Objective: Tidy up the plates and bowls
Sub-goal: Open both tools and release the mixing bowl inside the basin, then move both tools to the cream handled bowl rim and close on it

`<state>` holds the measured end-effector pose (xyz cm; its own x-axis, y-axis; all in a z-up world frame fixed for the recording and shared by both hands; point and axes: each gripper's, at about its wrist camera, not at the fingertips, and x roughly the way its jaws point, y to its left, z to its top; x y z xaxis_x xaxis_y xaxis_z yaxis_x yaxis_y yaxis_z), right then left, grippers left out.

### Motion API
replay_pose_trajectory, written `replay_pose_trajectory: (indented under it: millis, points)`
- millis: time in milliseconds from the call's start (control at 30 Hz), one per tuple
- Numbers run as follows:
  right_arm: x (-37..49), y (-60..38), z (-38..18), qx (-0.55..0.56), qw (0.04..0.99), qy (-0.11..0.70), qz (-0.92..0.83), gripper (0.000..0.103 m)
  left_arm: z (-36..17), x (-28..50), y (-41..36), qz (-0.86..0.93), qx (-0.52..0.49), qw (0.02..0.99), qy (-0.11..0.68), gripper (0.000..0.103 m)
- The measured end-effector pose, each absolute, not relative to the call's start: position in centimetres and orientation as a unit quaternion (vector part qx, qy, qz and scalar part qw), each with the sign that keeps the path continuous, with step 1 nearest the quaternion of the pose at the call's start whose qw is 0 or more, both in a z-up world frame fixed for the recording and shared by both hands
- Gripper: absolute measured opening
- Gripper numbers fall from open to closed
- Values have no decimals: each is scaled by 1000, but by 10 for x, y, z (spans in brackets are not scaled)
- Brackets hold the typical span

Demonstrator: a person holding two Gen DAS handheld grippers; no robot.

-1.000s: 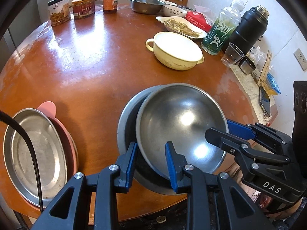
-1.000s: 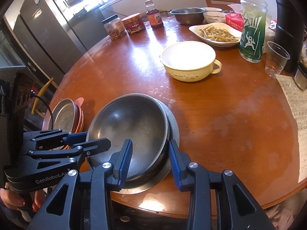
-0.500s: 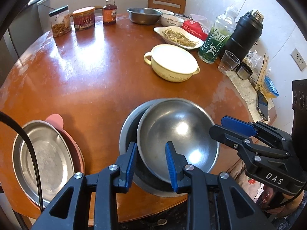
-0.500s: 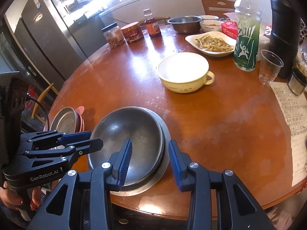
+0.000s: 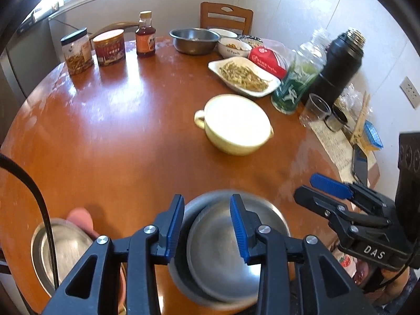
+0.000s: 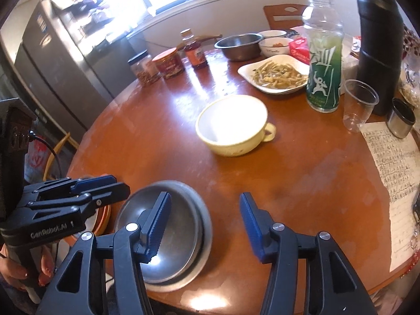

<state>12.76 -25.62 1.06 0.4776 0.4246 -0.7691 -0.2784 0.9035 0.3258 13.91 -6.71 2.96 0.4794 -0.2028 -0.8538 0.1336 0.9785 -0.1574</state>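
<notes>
Table [image 6: 302, 173]: glossy varnished wood, worn patches noted. Bowl [image 6: 168, 236] and plate [image 6: 204, 239] beneath: dull brushed metal. Handled pot [image 6: 231, 128]: smooth cream enamel. Flask [image 6: 378, 42]: matt black. Cup [image 6: 359, 105]: clear plastic.

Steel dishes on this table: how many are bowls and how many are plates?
Steel bowls: 2 (near bowl, far bowl)
Steel plates: 2 (plate under the near bowl, left plate)
Total: 4
</notes>
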Motion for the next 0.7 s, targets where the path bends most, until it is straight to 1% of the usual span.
replay_pose_trajectory:
  millis: [200, 500, 567, 633, 700]
  points:
    - [163, -273, 7, 110, 860, 469, 170, 57, 31, 187, -69, -92, -46, 860, 500, 36]
    - [205, -285, -17, 165, 845, 489, 142, 57, 13, 245, -80, -87, -48, 854, 511, 37]
    - [212, -285, -23, 173, 840, 495, 136, 57, 4, 256, -83, -91, -47, 851, 514, 41]
    - [219, -287, -32, 189, 833, 502, 134, 57, -2, 263, -85, -97, -44, 848, 520, 51]
    - [225, -289, -39, 203, 827, 509, 126, 57, -8, 271, -88, -108, -44, 844, 524, 52]
